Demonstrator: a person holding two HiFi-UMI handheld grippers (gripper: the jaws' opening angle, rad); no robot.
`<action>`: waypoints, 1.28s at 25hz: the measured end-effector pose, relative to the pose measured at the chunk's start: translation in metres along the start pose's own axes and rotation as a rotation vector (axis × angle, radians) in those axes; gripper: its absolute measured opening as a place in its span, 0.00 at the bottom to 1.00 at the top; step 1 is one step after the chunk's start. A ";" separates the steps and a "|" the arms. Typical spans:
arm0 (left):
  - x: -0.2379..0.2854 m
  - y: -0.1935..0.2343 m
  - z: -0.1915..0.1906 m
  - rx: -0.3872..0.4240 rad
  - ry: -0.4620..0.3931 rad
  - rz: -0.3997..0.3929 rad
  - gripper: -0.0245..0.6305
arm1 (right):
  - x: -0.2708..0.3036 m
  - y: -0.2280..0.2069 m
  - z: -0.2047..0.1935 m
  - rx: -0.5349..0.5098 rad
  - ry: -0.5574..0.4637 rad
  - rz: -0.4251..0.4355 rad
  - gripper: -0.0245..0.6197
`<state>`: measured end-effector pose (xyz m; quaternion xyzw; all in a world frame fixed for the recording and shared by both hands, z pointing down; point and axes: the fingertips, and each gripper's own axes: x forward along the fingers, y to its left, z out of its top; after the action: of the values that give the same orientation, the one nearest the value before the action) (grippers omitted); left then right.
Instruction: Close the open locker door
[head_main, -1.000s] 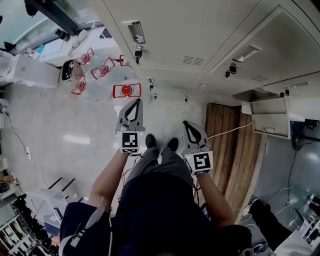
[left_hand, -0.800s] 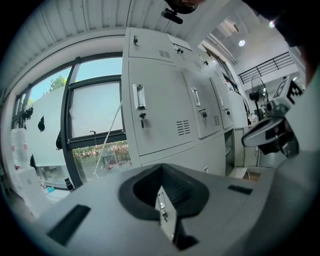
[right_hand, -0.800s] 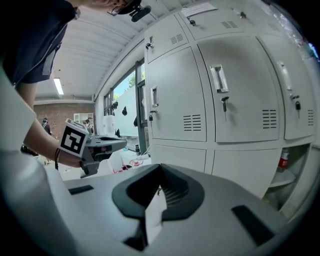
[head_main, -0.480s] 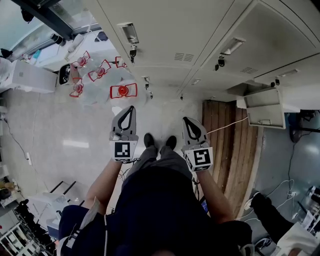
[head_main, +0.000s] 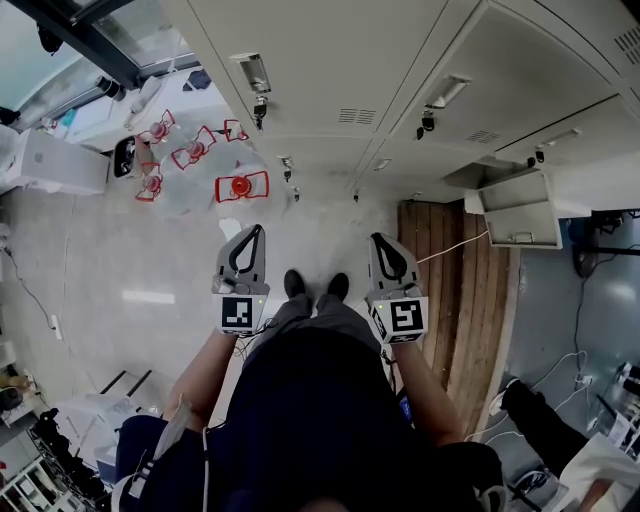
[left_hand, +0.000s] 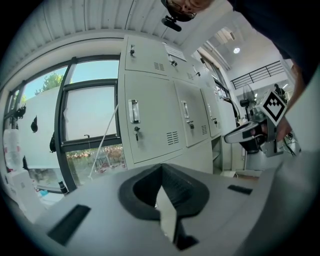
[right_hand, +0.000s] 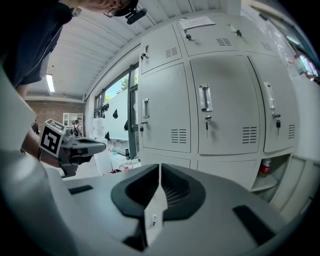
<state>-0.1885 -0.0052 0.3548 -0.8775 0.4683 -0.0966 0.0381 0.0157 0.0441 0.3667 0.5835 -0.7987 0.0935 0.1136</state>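
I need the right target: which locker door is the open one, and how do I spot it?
Start at the pale grey locker bank along the wall in the head view. Follow it right to where brown wooden boards lie on the floor. There one door stands swung out from the row, while the doors beside it lie flush and shut.

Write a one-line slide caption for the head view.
Both shut, left gripper and right gripper face lockers; one door open.

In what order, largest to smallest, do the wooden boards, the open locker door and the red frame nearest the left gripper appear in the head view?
1. wooden boards
2. open locker door
3. red frame
This is apparent size only; their distances from the camera differ.
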 end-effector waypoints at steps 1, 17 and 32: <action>-0.001 0.000 0.000 0.004 -0.001 -0.003 0.04 | -0.001 -0.001 0.001 0.000 -0.001 -0.005 0.06; -0.015 0.005 -0.008 0.007 0.040 0.014 0.04 | -0.011 -0.005 0.002 -0.015 0.019 -0.059 0.03; -0.016 0.006 -0.009 0.027 0.056 0.014 0.04 | -0.008 -0.007 0.003 -0.007 0.027 -0.059 0.03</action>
<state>-0.2039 0.0053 0.3607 -0.8704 0.4741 -0.1271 0.0374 0.0242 0.0485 0.3613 0.6050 -0.7799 0.0952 0.1291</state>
